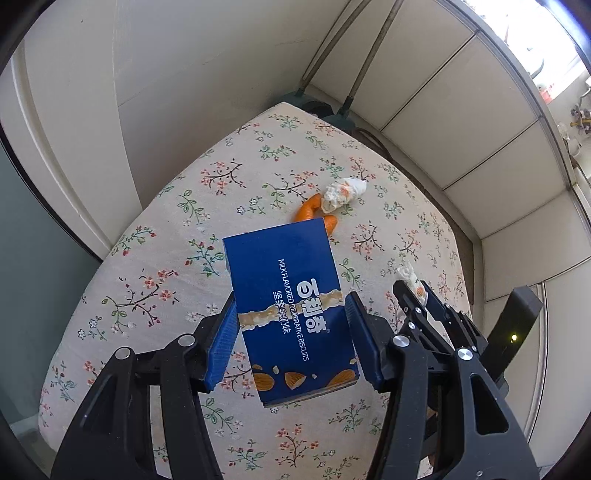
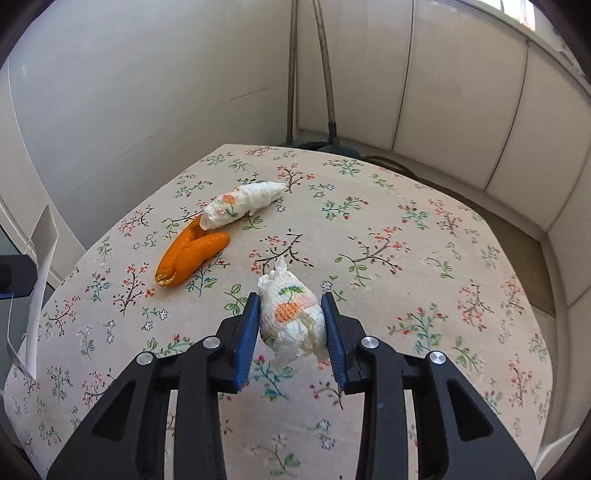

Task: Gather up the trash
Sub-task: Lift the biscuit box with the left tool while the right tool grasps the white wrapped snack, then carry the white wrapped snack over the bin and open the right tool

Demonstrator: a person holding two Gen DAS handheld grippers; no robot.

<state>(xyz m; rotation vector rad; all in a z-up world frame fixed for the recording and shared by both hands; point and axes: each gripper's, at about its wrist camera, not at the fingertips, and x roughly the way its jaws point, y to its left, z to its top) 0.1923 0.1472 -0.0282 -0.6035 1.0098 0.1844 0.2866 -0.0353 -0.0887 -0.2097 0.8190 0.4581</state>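
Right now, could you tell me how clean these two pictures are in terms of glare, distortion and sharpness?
Left wrist view: the window at top right is blown out white, the fisheye bows the wall panels, and the blue biscuit box print reads sharp. Right wrist view: light is even, the crumpled tissue is crisp, the tablecloth edges bulge, and the corners go dark.

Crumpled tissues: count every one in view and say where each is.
2. One crumpled tissue is pinched in the right gripper; the other tissue lies on the floral tablecloth, touching the orange peel. The blue biscuit box may hide more.
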